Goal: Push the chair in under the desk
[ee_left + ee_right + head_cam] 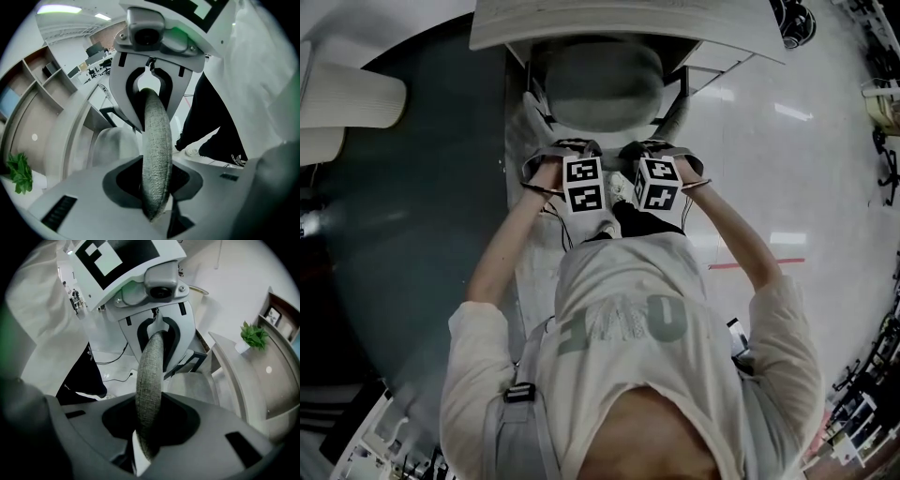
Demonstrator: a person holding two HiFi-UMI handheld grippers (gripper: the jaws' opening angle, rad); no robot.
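The grey fabric chair stands in front of the pale desk [619, 23], its seat [595, 84] partly under the desk top. Both grippers sit side by side on the top edge of the chair's backrest [612, 161]. My left gripper [572, 148] has the backrest edge [157, 140] running between its jaws [152, 204], and they close on it. My right gripper [652, 148] grips the same edge [150, 380] between its jaws [147, 439]. Each gripper view shows the other gripper facing it further along the edge. The seat [112, 145] [192, 385] lies beyond.
The person's legs and shoes [623, 202] stand right behind the chair. A white upholstered seat [347, 103] is at the left. A red tape line [759, 264] crosses the glossy floor on the right. Shelves with a green plant [253, 336] stand beyond the desk.
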